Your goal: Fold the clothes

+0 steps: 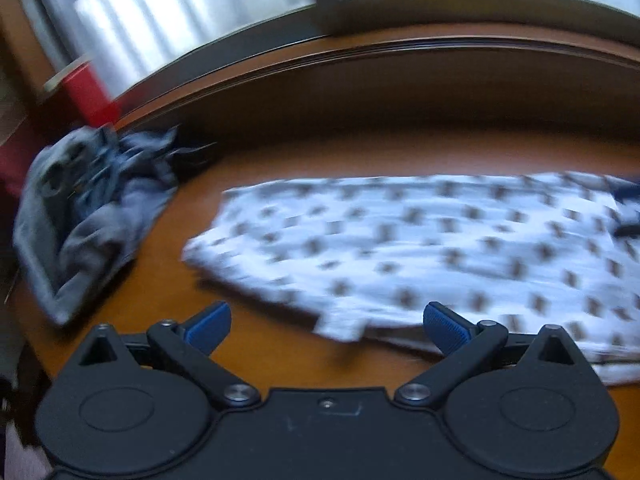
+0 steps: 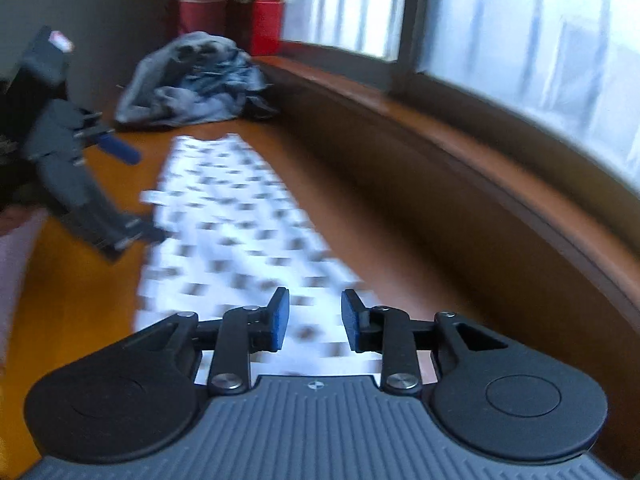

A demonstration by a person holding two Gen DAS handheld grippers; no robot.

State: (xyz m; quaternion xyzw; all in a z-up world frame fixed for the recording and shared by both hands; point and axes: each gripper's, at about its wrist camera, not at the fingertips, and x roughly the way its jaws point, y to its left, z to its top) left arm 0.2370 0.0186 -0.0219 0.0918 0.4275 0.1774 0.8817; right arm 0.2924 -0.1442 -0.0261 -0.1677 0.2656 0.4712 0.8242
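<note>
A white garment with small dark motifs [image 1: 420,248] lies flat as a long folded strip on the wooden table [image 1: 256,356]. My left gripper [image 1: 327,328] hovers over its near edge with the blue pads [image 1: 208,328] spread wide and nothing between them. In the right wrist view the same garment [image 2: 240,216] stretches away from my right gripper [image 2: 315,320]. Its pads [image 2: 280,320] stand a little apart above the cloth and pinch nothing. The left gripper [image 2: 140,196] also shows there, beside the garment's left edge, open.
A crumpled grey-blue pile of clothes [image 1: 92,208] [image 2: 192,80] sits at the far end of the table. A red container [image 2: 266,26] stands behind it by the window. A raised wooden ledge [image 2: 440,152] runs along the table under the window.
</note>
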